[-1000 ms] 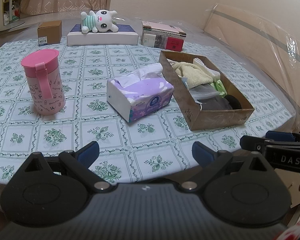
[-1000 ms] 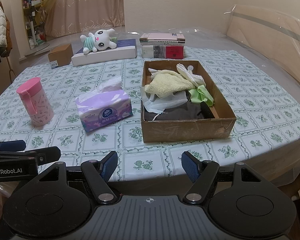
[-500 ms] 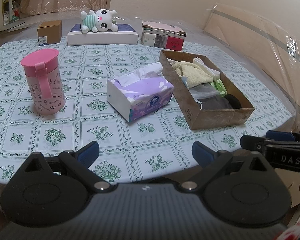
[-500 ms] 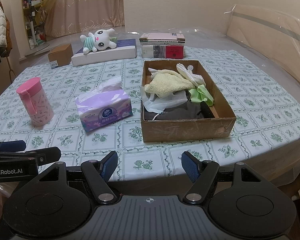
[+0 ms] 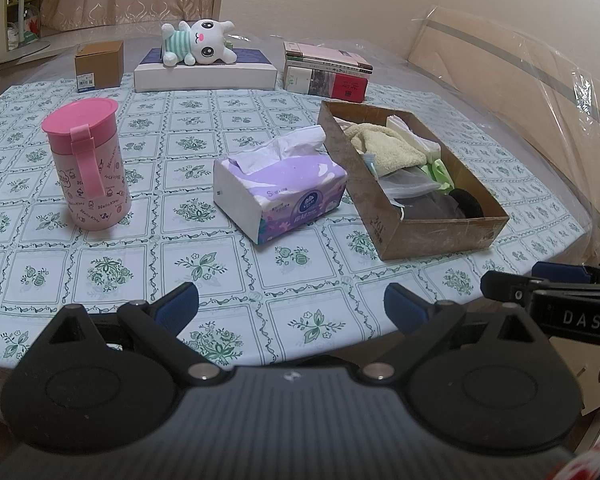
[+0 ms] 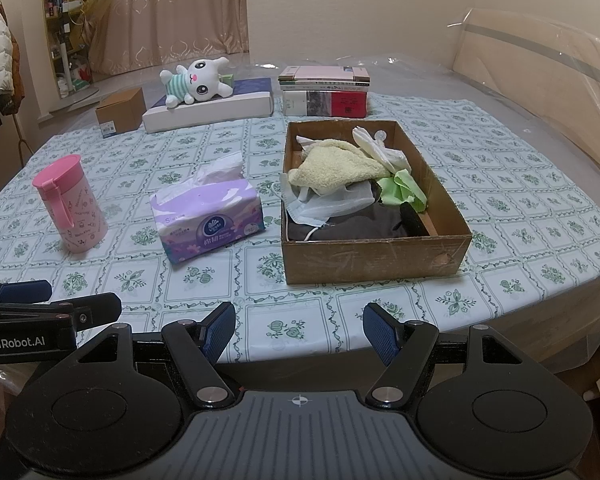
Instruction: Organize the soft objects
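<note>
A brown cardboard box (image 6: pixel 440 200) (image 5: pixel 388 236) sits on the table's right half, holding a cream towel (image 6: pixel 336 164) (image 5: pixel 384 148), a white cloth, a green cloth (image 6: pixel 404 190), a pale mask and dark fabric. A purple tissue pack (image 6: pixel 208 220) (image 5: pixel 284 192) lies just left of the box. A white plush bunny (image 6: pixel 194 82) (image 5: pixel 198 42) rests on a flat white box at the far side. My left gripper (image 5: pixel 291 308) and right gripper (image 6: pixel 299 330) both hover open over the near table edge, with nothing between their blue pads.
A pink lidded cup (image 5: pixel 86 164) (image 6: pixel 70 204) stands at the left. A small brown carton (image 5: pixel 99 65) and a stack of books (image 6: pixel 324 96) sit at the back. The flowered tablecloth (image 6: pixel 540 208) covers a round table. Plastic-wrapped furniture stands at the right.
</note>
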A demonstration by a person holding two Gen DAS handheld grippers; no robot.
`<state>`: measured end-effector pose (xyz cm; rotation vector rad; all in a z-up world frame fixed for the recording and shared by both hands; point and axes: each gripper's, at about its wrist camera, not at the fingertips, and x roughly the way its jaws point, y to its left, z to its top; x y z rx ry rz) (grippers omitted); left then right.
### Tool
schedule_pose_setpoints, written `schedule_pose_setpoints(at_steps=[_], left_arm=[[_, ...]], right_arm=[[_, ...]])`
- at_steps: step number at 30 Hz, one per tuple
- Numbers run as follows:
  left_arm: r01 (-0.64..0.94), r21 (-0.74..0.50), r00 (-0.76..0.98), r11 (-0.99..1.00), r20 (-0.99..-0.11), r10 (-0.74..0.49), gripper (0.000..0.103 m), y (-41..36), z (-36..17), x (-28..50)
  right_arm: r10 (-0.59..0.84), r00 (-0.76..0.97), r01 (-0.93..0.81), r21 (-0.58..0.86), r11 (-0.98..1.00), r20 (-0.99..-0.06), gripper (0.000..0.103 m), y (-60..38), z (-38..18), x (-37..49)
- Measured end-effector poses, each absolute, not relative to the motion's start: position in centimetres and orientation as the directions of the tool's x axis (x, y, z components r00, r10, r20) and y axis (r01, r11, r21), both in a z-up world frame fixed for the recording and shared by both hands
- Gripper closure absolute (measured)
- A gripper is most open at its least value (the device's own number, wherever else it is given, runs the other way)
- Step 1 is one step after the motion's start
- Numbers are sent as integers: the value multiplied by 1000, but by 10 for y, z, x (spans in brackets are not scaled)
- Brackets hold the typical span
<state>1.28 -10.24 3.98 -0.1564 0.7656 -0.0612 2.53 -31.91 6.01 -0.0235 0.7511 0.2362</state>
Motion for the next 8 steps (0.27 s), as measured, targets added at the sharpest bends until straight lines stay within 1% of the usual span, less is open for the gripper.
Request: schedule_pose_setpoints(at_steps=[8], left_arm=[[-14, -175, 731, 984, -673, -110, 4, -102, 40, 8]], right_arm=[[205, 705, -222, 63, 973, -678, 33, -319, 60, 25]])
